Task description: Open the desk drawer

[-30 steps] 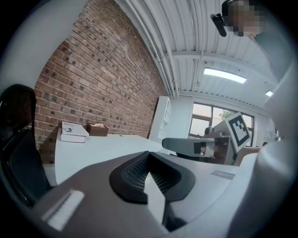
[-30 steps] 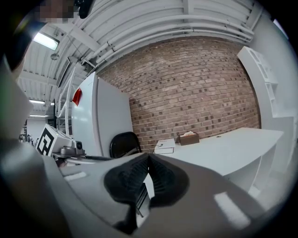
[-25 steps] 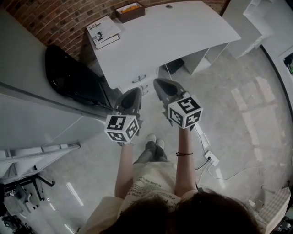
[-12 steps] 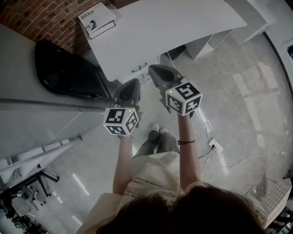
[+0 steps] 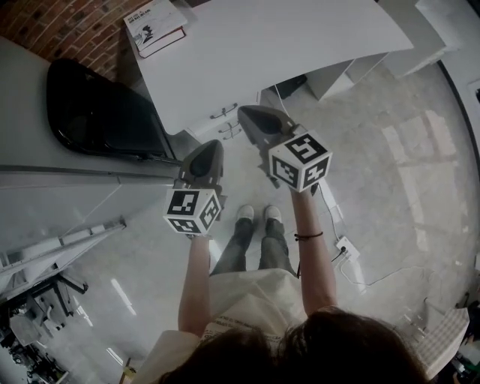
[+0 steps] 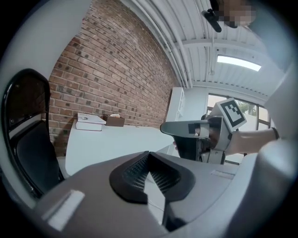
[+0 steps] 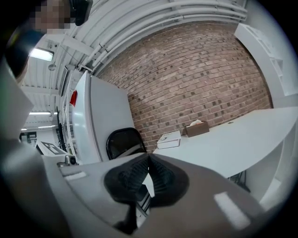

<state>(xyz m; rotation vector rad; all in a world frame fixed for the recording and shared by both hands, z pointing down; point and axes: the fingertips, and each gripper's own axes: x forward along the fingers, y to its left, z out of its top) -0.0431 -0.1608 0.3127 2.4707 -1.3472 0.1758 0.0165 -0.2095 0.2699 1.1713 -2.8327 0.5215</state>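
Head view has my two arms stretched out above my shoes (image 5: pixel 245 213) on the floor. My left tongs (image 5: pixel 213 144) are closed tip to tip with nothing in them. My right tongs (image 5: pixel 241 111) are the same and reach a little further forward. Just beyond their tips is the drawer (image 5: pixel 225 114), shut, tucked under the edge of the white bench (image 5: pixel 285 45). A black chair (image 5: pixel 97 112) stands to its left. A book (image 5: pixel 155 26) lies on the bench's far corner by the brick wall (image 5: pixel 67 22).
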